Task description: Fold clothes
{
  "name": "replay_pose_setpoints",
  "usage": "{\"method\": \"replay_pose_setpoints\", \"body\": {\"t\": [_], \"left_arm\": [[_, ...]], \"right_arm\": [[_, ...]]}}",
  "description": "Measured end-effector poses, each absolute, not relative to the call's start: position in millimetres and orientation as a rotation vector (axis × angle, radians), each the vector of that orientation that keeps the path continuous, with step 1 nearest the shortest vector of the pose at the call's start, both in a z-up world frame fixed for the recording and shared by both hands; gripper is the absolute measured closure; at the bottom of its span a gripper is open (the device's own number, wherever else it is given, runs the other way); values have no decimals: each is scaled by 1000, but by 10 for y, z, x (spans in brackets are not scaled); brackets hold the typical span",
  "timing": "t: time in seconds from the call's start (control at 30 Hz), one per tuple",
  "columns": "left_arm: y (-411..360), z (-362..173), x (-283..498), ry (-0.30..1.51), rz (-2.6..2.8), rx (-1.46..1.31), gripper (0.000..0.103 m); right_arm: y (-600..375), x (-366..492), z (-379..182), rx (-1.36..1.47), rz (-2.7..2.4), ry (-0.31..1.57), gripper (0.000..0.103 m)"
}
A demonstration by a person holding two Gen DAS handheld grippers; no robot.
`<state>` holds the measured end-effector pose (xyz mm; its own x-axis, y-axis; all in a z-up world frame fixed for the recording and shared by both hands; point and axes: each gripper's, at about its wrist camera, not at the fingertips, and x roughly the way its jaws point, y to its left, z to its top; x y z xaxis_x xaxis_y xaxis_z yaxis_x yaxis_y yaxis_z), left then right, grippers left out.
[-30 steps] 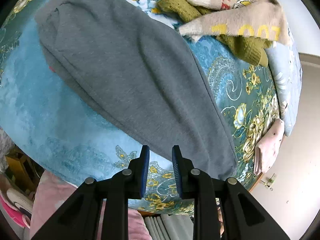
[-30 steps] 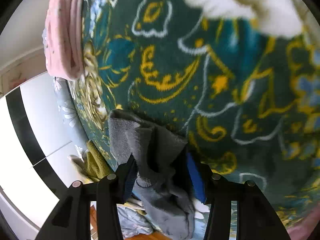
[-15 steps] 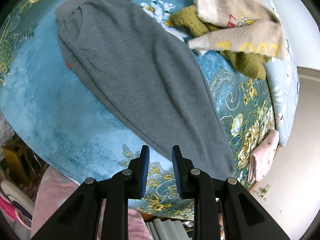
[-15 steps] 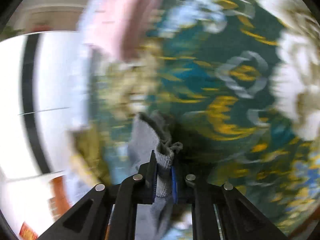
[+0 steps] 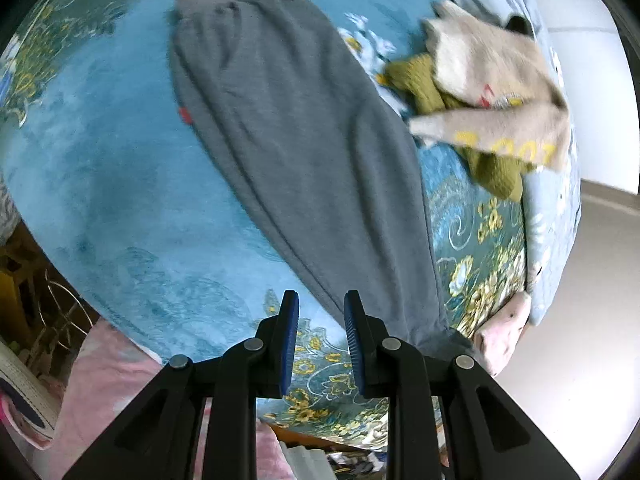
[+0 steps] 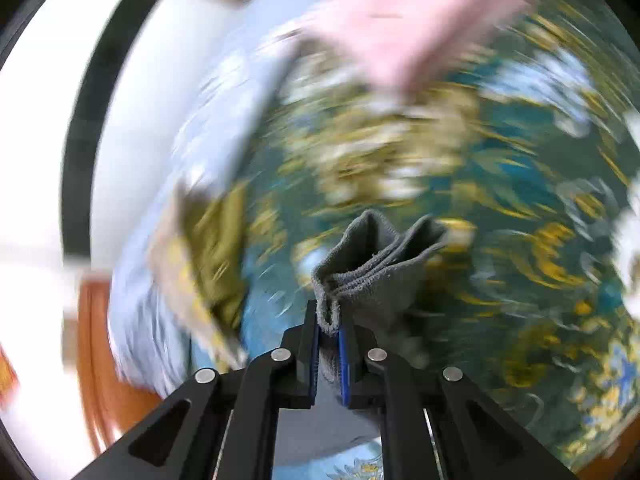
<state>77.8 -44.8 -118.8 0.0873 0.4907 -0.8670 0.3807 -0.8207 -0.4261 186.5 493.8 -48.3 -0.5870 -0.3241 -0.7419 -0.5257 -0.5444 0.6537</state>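
Observation:
Grey sweatpants point(image 5: 296, 140) lie stretched out on a teal flowered bedspread point(image 5: 100, 168), waistband at the far end, leg cuffs near me. My left gripper point(image 5: 318, 316) hovers open above the near part of the legs, nothing between its blue pads. The right wrist view is blurred by motion. In it my right gripper point(image 6: 329, 330) is shut on the bunched grey cuff of the sweatpants point(image 6: 376, 264), which sticks up folded between the pads.
A beige sweater point(image 5: 500, 92) lies on an olive knit point(image 5: 492, 168) to the right of the pants. A pink garment point(image 5: 504, 332) hangs at the bed's right edge beside a pale blue pillow point(image 5: 552, 208). Pink cloth point(image 5: 104, 392) and clutter lie below the near edge.
My right gripper closed from wide open onto the grey cuff and is swinging fast with it. The left gripper drew back and higher, so more of the pants shows.

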Motion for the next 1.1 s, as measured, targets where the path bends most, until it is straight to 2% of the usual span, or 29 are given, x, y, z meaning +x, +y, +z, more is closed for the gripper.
{"method": "replay_pose_setpoints", "body": {"t": [0.13,0.23,0.37,0.5,0.57,0.63,0.7,0.87,0.97,1.1], "left_arm": [[-858,-1218,738,-1017,1879,-2238,80],[-1154,-1235,709,-1096,1893,-2231,79],[-1525,-1274,683,-1174,1909,-2230,79],[-1815,-1349,673,-1219,1907,-2251,78],[-1901,-1398,668,-1376,1871,-2263,78],[-1953,-1458,645,-1390,1859,-2266,77],[-1968,-1526,613,-1397,1841,-2272,72],[-1912,-1698,441,-1417,1783,-2244,71],[-1825,-1756,273,-1386,1782,-2202,68],[-1383,-1841,-6,-1275,1703,-2108,62]], "right_arm": [[4124,1472,-414,-1567,2431,1341,96],[3409,1219,-570,-1765,2445,1285,96],[2569,952,-949,-2014,2395,1110,97],[2010,855,-1252,-2149,2308,1016,97],[1821,823,-1350,-2199,2293,913,96],[1726,815,-1365,-2233,2301,929,93],[1639,810,-1372,-2267,2311,958,92],[1744,833,-1141,-2255,2376,934,88],[2129,943,-998,-2131,2304,1003,87],[2619,1112,-811,-2004,2211,966,85]]}}
